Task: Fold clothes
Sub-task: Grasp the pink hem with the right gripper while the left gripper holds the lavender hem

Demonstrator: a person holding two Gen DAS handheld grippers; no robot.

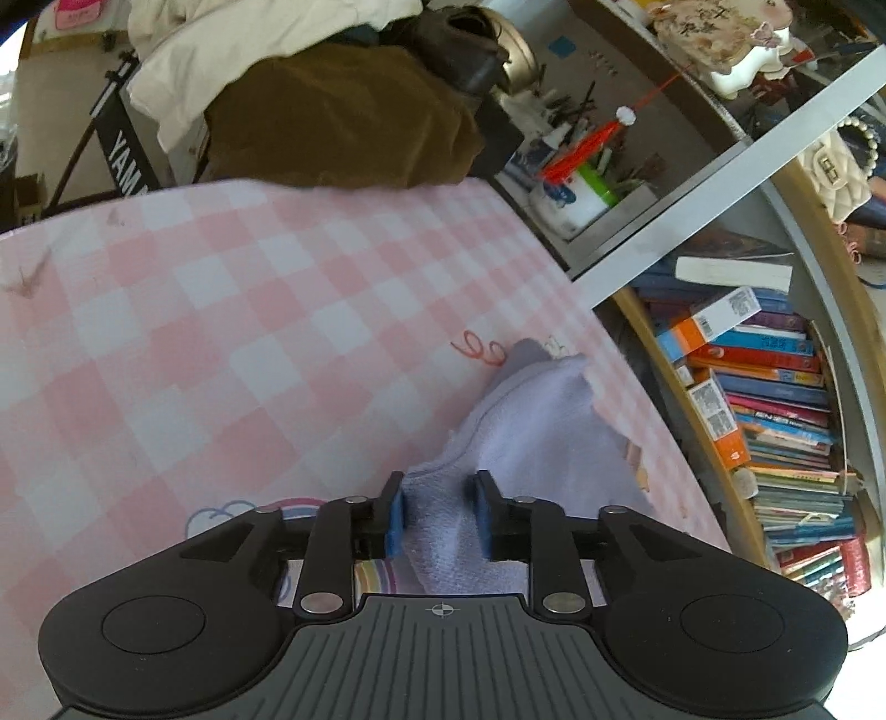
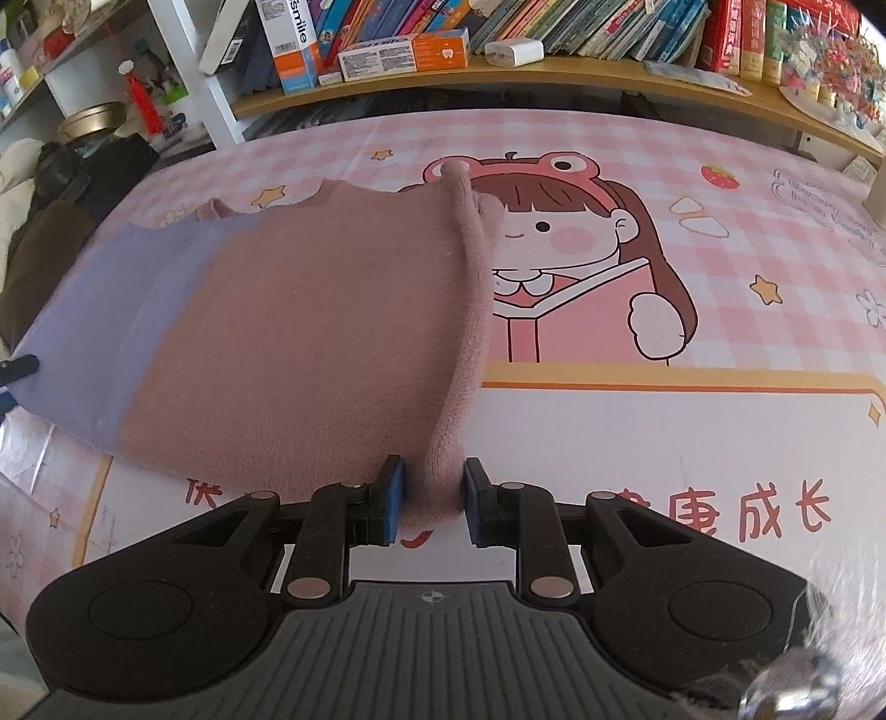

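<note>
A fuzzy garment, dusty pink (image 2: 310, 343) with a lavender band (image 2: 111, 310) at its left end, lies on the pink checked bed sheet (image 2: 692, 432). My right gripper (image 2: 431, 498) is shut on the pink edge at its near right corner, with a raised fold running away from the jaws. My left gripper (image 1: 440, 515) is shut on the lavender end (image 1: 531, 421) near the sheet's right edge (image 1: 637, 399). A tip of the left gripper shows at the far left of the right wrist view (image 2: 19, 368).
A bookshelf with several books (image 2: 498, 33) runs behind the bed, also seen in the left wrist view (image 1: 775, 399). A pile of brown and cream clothes (image 1: 332, 111) sits past the bed's far end. A cartoon girl print (image 2: 581, 249) covers the sheet.
</note>
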